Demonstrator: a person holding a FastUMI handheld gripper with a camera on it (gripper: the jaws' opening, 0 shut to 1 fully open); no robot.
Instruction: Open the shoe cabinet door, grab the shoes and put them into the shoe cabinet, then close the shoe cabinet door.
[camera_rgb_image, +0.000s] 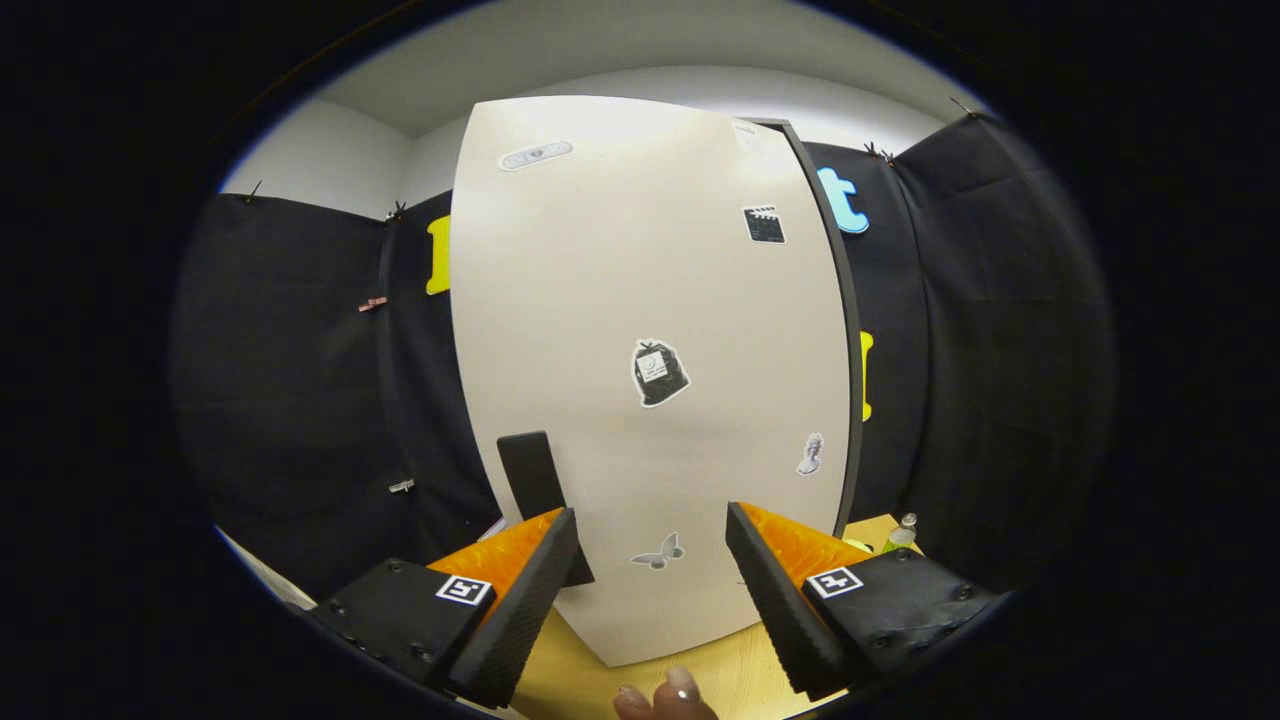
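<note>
You are holding the gripper (650, 560) released, fingers spread, facing the closed cream sticker-dotted cabinet door (640, 300), its dark upright handle (530, 475) just beyond the left finger, likely lining up.

The gripper (650, 560) is held level and pointed straight ahead, with its two fingers spread wide apart and nothing clamped between them. The left finger (520, 610) is angled inward toward its tip, and the right finger (775, 600) is mirrored opposite it, so that a broad gap is left between the tips. No contact of either finger with any surface can be made out. Below the gap, between the bases of the fingers, the fingertips of a person's hand (665, 700) are seen, slightly curled, with a ring worn on one of them.
</note>
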